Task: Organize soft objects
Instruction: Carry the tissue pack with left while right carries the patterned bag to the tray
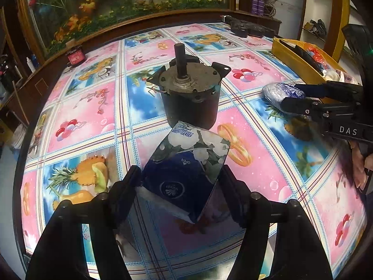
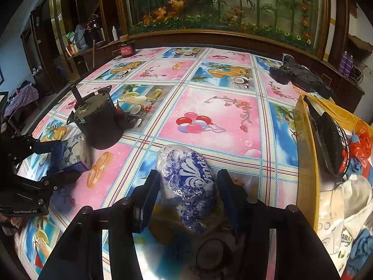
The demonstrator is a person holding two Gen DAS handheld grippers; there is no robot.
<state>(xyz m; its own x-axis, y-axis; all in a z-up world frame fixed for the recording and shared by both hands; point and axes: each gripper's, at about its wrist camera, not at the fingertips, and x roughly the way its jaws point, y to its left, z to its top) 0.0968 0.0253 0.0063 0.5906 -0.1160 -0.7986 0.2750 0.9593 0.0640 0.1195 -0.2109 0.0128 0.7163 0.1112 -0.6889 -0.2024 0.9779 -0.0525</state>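
Patterned worktop (image 2: 209,107) carries both packs: my left gripper (image 1: 179,182) grasps the tissue box (image 1: 186,163), my right gripper (image 2: 186,186) straddles the tissue pack (image 2: 188,179), grip uncertain; yellow bin (image 2: 305,163) awaits both.

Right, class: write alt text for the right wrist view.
A blue-and-white tissue pack sits between the right gripper and its open jaws, on a colourful patterned tablecloth. A yellow box stands right, a dark motor left.
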